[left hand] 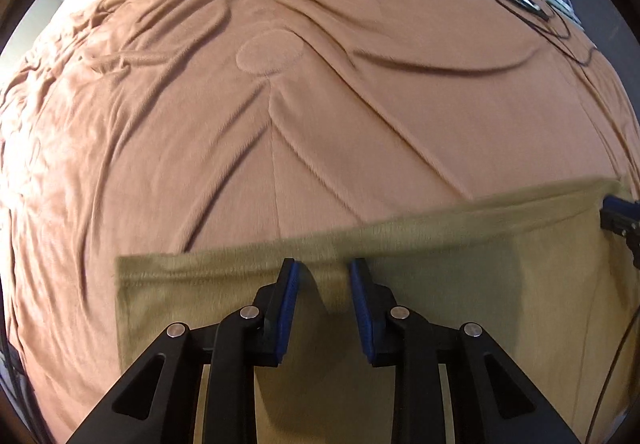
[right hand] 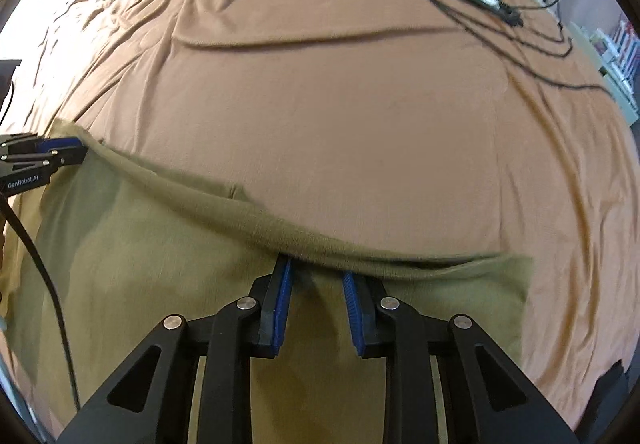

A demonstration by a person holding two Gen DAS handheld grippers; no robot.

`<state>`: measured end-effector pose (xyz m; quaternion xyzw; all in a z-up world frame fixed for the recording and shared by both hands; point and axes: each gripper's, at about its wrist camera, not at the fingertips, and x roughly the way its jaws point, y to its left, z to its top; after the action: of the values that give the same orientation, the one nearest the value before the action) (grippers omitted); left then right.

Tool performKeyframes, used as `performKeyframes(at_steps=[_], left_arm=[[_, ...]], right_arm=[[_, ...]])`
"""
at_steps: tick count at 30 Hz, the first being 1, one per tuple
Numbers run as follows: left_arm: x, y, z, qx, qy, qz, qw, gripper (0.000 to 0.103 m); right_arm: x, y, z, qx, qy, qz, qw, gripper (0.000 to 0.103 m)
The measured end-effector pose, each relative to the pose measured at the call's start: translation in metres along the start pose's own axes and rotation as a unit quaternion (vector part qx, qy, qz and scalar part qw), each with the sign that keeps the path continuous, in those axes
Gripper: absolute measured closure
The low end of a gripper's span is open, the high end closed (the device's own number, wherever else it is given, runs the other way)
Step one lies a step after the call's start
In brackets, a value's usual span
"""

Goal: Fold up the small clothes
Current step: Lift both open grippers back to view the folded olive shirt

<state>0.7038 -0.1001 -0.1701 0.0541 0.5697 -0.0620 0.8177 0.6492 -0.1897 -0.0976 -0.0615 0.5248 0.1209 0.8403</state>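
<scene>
An olive-tan garment point(left hand: 440, 284) lies spread on the orange-brown bedspread point(left hand: 280, 124); it also shows in the right wrist view point(right hand: 140, 264). My left gripper point(left hand: 323, 268) is open, its blue-padded fingers point(left hand: 290, 296) over the garment's far edge near its left end. My right gripper point(right hand: 316, 272) is open, its fingertips at or just under the raised far edge near the garment's right end. The right gripper shows at the right edge of the left view point(left hand: 620, 216), and the left gripper at the left edge of the right view point(right hand: 44, 158).
The bedspread point(right hand: 360, 104) covers a bed, wrinkled towards the far left. A black cable with a small device point(right hand: 484, 0) lies at the far right; it also shows in the left view point(left hand: 520, 0). Shelves with items point(right hand: 616, 52) stand past the bed's right edge.
</scene>
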Motion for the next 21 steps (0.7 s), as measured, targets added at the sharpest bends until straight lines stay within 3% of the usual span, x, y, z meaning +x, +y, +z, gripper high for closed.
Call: performKeyframes(at_steps=[7,14,15,17,19,21], left_arm=[[0.0,0.001,0.015,-0.019,-0.001,-0.003,0.9998,0.074],[-0.035,0.023,-0.007,-0.037,-0.005,-0.018,0.9991,0.071],[-0.043,0.029,-0.016,-0.04,-0.005,-0.021,0.999,0.068],[-0.057,0.034,-0.031,-0.044,-0.007,-0.023,0.9987,0.054],[-0.072,0.039,-0.041,-0.05,-0.016,-0.02,0.9984,0.044],[-0.091,0.047,-0.054,-0.059,-0.026,-0.02,0.9977,0.037]], right_arm=[[0.01,0.004,0.008,0.023,-0.006,-0.013,1.0,0.081],[-0.017,-0.008,-0.011,0.043,-0.009,0.021,0.999,0.079],[-0.021,-0.011,-0.015,0.05,-0.008,0.024,0.998,0.077],[-0.032,-0.017,-0.027,0.065,-0.008,0.028,0.997,0.052],[-0.046,-0.021,-0.036,0.073,-0.016,0.028,0.997,0.043],[-0.063,-0.022,-0.049,0.077,-0.024,0.032,0.996,0.041]])
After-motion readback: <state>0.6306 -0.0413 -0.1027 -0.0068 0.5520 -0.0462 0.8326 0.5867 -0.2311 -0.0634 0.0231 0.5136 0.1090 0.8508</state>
